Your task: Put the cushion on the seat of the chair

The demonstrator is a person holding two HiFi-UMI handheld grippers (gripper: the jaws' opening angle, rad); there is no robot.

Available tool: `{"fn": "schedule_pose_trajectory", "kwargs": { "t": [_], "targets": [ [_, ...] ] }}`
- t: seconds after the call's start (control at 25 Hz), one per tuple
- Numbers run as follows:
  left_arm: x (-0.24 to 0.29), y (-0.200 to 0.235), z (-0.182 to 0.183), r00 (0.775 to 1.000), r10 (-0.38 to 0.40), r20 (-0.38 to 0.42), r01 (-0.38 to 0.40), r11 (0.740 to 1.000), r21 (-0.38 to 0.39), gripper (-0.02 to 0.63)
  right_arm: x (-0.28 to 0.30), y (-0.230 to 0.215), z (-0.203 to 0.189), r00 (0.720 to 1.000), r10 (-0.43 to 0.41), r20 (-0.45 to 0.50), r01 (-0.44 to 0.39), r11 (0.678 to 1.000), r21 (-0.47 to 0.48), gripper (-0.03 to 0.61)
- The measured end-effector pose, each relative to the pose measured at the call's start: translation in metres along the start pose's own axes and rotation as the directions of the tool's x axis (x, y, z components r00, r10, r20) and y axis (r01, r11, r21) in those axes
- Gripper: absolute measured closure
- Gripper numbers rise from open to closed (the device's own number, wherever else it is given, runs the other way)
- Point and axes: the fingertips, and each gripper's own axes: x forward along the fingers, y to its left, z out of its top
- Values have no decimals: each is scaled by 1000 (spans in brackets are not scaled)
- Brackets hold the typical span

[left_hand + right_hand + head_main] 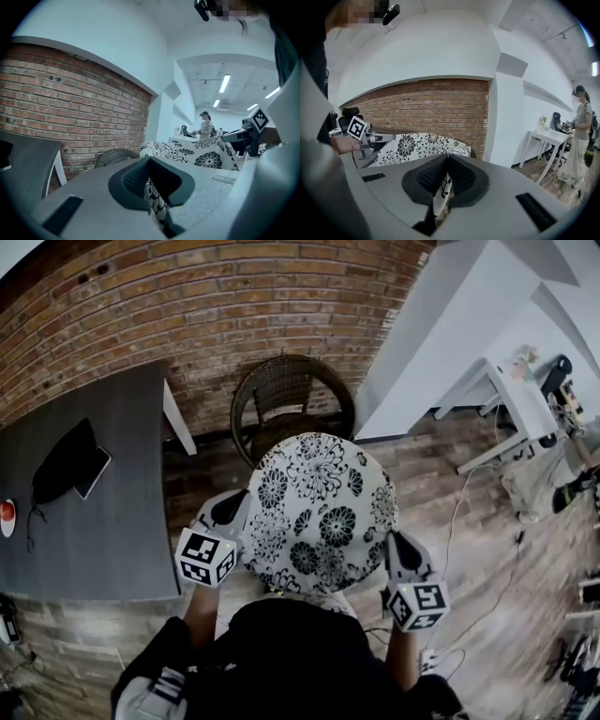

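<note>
A round white cushion with black flower print hangs in the air, held flat between both grippers. My left gripper is shut on its left edge, and the fabric shows pinched between the pads. My right gripper is shut on its right edge, with cloth caught in its jaws. Beyond the cushion stands a dark wicker chair against the brick wall; its seat is mostly hidden by the cushion. The chair's back also shows in the left gripper view.
A dark grey table with a black pouch stands at the left, close to the chair. A white column and a white desk lie to the right. A person stands by that desk. Cables trail over the wooden floor.
</note>
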Motion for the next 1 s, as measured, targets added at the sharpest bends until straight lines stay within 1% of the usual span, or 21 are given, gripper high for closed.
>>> {"fn": "schedule_pose_trajectory", "kwargs": {
  "t": [0.24,0.36,0.52,0.84,1.0],
  "targets": [
    [5,14,3,998,58,-2,-58,998,-11,609,38,1,15,997,79,4,-78,997,-29,566],
    [12,24,4,996,87,-7,-87,996,-8,609,57,-2,20,995,101,13,-101,995,-22,566],
    [20,35,4,991,130,-21,-130,991,-8,609,79,-14,14,992,126,-18,-126,992,-11,566],
    [51,56,9,980,193,-38,-193,981,-8,609,132,-32,30,982,188,-4,-188,982,-12,566],
    [68,66,13,973,227,-44,-227,974,-7,609,156,-45,32,976,214,-25,-214,977,-7,566]
  ]
}}
